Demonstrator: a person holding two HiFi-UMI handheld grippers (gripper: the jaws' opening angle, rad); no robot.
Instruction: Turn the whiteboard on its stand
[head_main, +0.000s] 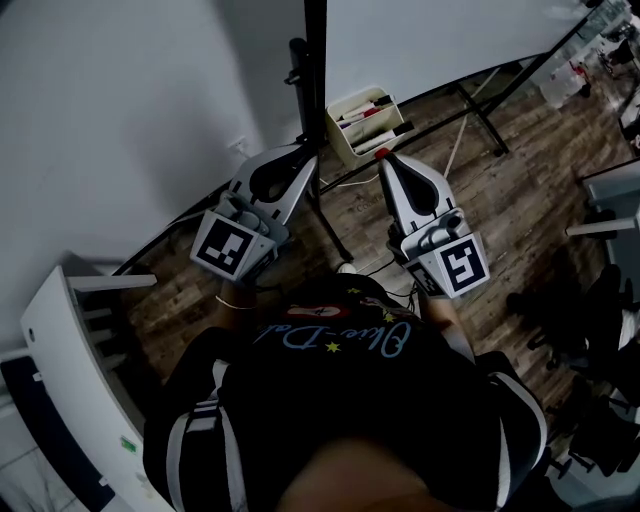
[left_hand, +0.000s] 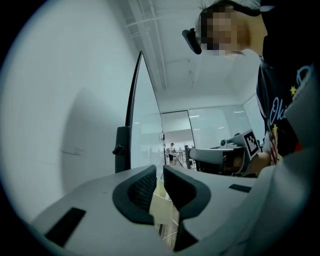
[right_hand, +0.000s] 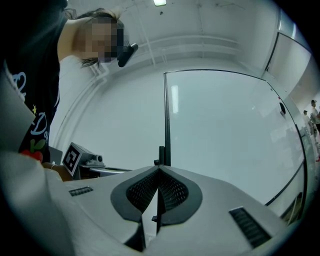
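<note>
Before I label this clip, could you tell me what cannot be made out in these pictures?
Whiteboard top: cut off by the head view's upper edge.
Tray contents: head view, too small and dim.
Distant person: left gripper view, too small.

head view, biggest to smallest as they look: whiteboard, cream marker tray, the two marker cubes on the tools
1. whiteboard: by far the largest, though cut off by the frame.
2. cream marker tray, left cube and right cube: all look about alike. The cubes sit nearer the camera, so no ranking.
</note>
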